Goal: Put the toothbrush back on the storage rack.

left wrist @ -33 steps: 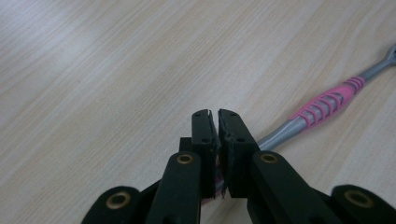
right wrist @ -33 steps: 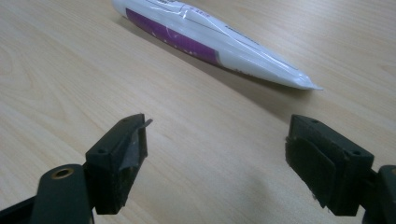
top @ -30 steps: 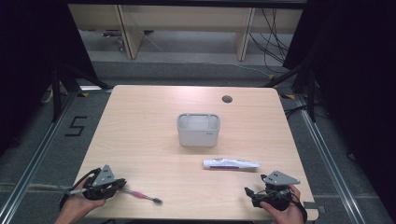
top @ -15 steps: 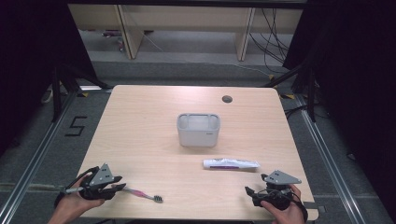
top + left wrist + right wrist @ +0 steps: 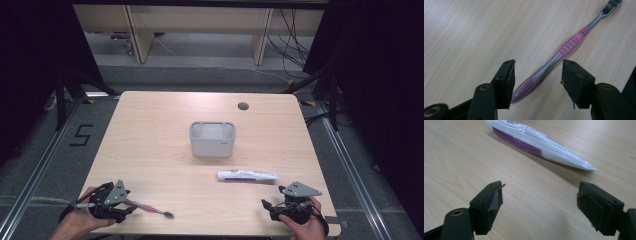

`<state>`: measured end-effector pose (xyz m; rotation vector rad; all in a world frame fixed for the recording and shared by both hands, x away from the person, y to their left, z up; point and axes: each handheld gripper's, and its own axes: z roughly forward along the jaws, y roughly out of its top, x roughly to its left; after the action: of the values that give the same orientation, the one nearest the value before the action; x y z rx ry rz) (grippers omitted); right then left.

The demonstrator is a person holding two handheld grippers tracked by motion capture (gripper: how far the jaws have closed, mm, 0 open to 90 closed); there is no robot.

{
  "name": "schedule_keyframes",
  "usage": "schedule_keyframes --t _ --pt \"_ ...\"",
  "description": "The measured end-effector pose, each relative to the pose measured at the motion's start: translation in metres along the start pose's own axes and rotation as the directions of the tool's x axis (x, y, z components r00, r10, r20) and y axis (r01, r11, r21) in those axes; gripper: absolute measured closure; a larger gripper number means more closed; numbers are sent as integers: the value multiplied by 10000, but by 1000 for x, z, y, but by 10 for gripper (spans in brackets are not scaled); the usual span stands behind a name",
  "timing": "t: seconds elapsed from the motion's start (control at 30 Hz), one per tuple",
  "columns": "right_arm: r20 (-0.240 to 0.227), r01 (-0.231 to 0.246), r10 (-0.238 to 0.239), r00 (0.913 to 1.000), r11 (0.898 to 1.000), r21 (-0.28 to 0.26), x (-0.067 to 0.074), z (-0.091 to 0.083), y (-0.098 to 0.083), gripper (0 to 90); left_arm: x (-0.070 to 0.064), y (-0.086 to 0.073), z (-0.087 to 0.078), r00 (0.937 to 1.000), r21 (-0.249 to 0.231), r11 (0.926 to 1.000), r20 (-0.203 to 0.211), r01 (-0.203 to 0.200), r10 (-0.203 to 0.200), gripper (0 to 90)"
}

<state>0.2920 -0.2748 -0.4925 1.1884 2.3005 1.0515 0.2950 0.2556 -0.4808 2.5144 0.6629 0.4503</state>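
Near the front left corner of the wooden table (image 5: 150, 130), a pink-and-grey toothbrush (image 5: 554, 60) lies flat, its handle end between the jaws of the left gripper (image 5: 537, 77), which have just been opening and now stand apart, pads clear of the handle, bristle head pointing away. At the front right, the right gripper (image 5: 539, 200) rests low with its jaws wide apart and nothing between them, a white-and-purple toothpaste tube (image 5: 536, 142) lying just beyond. Farther back, mid-table, stands a grey two-compartment holder (image 5: 212, 139).
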Motion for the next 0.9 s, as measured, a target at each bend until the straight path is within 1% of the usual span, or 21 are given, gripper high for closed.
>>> schedule_keyframes --t 0.07,0.13,0.17,0.2,0.23,0.27,0.3,0.33,0.43,0.47,0.5,0.53,0.63,0.67,0.7,0.73,0.77,0.8,0.83,0.87,0.9 --pt "-5 -75 75 10000 10000 14 0 0 0 217 -1 -1 1 10000 73 10000 88 47 -47 401" --pt "-36 -76 76 10000 10000 5 0 0 0 217 -2 -1 1 9998 265 9995 101 -174 172 394" --pt "-22 -72 72 10000 10000 21 0 0 0 217 -3 -1 1 9999 226 9996 65 -156 154 388" --pt "155 34 -34 9999 10000 -23 0 0 0 217 -3 -1 1 9997 305 9994 127 -189 185 385" --pt "69 -111 111 9999 9999 47 1 0 0 217 -4 -1 1 9998 250 9995 71 -210 209 382" --pt "6 -315 315 9995 9994 118 3 0 0 217 -4 -1 0 9996 327 9991 89 -257 254 378" --pt "-4 -328 329 9995 9994 127 3 -1 0 217 -4 -1 0 9995 291 9991 90 -293 291 374" --pt "-81 -65 65 9999 10000 60 1 0 0 217 -5 0 0 9995 342 9990 89 -304 301 374" --pt "17 -77 76 10000 10000 64 1 1 1 217 -5 0 0 9993 384 9986 76 -364 361 374" --pt "93 -191 190 9998 9998 78 1 1 1 217 -5 0 0 9990 470 9979 44 -453 451 376" --pt "69 -332 331 9994 9994 138 3 1 1 217 -6 0 1 9991 470 9980 31 -421 420 377" --pt "67 0 0 10000 10000 50 1 1 1 217 -6 0 1 9988 544 9974 12 -481 481 382" --pt "112 130 -131 9999 9999 15 1 2 2 217 -6 1 2 9983 602 9965 84 -575 571 388" --pt "-12 -251 251 9997 9995 170 3 2 2 217 -7 1 2 9982 638 9962 110 -591 586 392" --pt "1 -273 273 9996 9995 181 3 2 2 217 -8 1 3 9978 661 9957 141 -650 642 392" --pt "29 -6 6 10000 10000 96 1 3 2 217 -9 2 4 9975 708 9950 148 -703 694 393" --pt "-7 -295 295 9996 9995 128 3 3 2 217 -9 3 6 9976 694 9953 159 -682 673 397" --pt "-89 -78 79 9999 9999 107 2 4 3 217 -9 5 6 9968 754 9941 212 -778 764 401" --pt "-2 95 -95 10000 9999 44 1 4 3 217 -10 6 7 9969 725 9944 228 -772 757 407" --pt "-121 43 -42 9999 9999 110 2 5 3 217 -10 8 9 9957 733 9932 274 -908 890 410" --pt "-89 13 -12 10000 9999 118 2 5 4 217 -11 10 10 9954 710 9931 310 -931 911 415"
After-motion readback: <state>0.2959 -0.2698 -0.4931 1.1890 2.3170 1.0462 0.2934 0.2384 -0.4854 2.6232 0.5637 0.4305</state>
